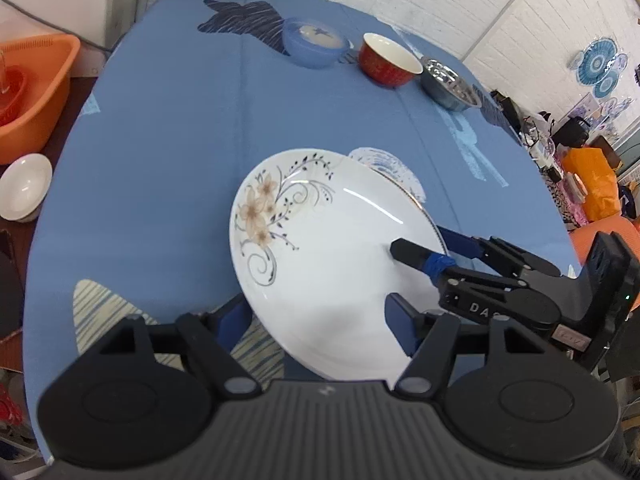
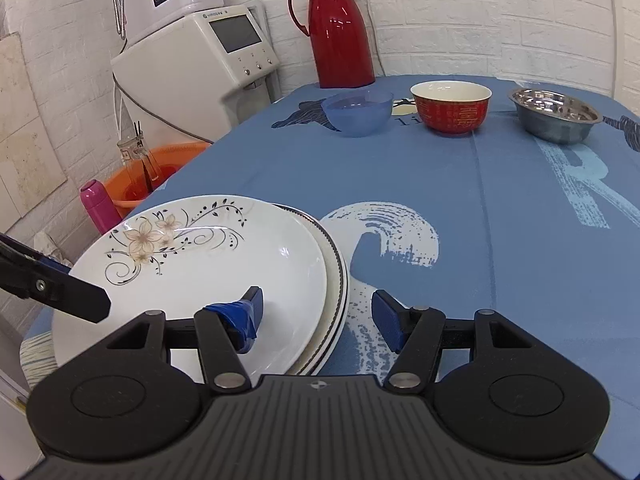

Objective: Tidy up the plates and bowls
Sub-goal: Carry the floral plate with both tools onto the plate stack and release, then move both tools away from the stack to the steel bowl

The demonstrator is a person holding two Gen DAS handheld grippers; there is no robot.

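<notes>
The floral plate (image 2: 200,264) sits on top of a stack of plates (image 2: 334,280) in the lower left of the right wrist view, on the bench (image 2: 460,184) with its blue printed cloth. In the left wrist view the same plate fills the lower centre of the frame, its flower pattern toward the left.

The right gripper (image 2: 318,316) straddles the right-hand rim of the stack: its jaws stand wide, one blue-taped finger over the plate's white inside, the other over the cloth just beside the stack. Whether the taped finger touches the plate cannot be told. The left gripper (image 1: 316,320) reaches across the near edge of the plate with its jaws also wide, one finger beyond the left rim and one over the plate's inside; its black finger shows at the left edge of the right wrist view.

Toward the top of both views, well apart from the plates, three bowls stand in a row: a blue bowl (image 2: 357,114), a red bowl (image 2: 451,108) and a steel bowl (image 2: 554,118). Behind them stands a red thermos jug (image 2: 340,28). Off the bench, an orange basin (image 1: 36,92) and a white bowl (image 1: 25,186) lie at the left of the left wrist view.
</notes>
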